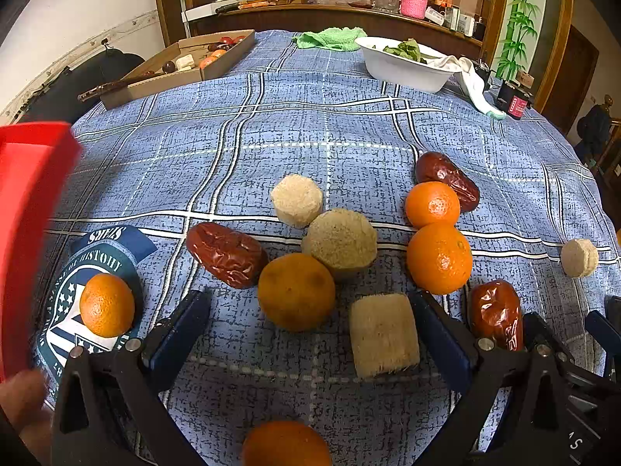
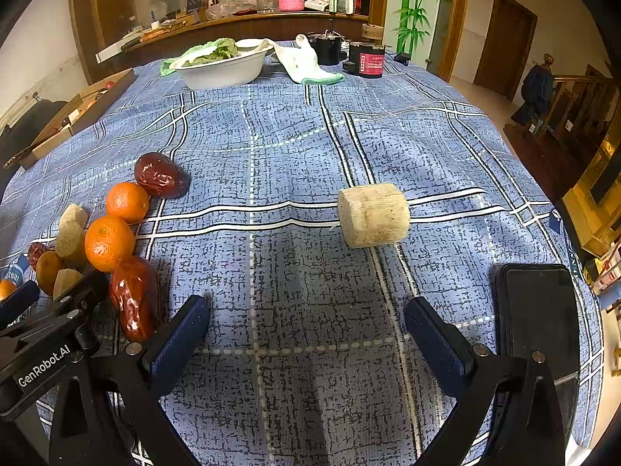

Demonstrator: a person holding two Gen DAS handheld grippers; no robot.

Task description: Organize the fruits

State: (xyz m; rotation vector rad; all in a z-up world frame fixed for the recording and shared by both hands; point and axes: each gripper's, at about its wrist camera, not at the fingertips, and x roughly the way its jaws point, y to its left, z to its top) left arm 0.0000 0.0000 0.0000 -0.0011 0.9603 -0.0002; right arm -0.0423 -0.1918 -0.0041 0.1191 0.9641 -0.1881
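Red tray (image 1: pixel 27 233) blurred, cropped, bottom orange (image 1: pixel 286 444) cut off

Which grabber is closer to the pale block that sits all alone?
Right. The right gripper is open and faces the lone pale block just ahead. The left gripper hangs over the fruit pile, farther left.

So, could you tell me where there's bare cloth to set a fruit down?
Bare cloth lies between the fruit pile and the lone beige roll, up to the white bowl. The pile is crowded; the phone fills the right edge.
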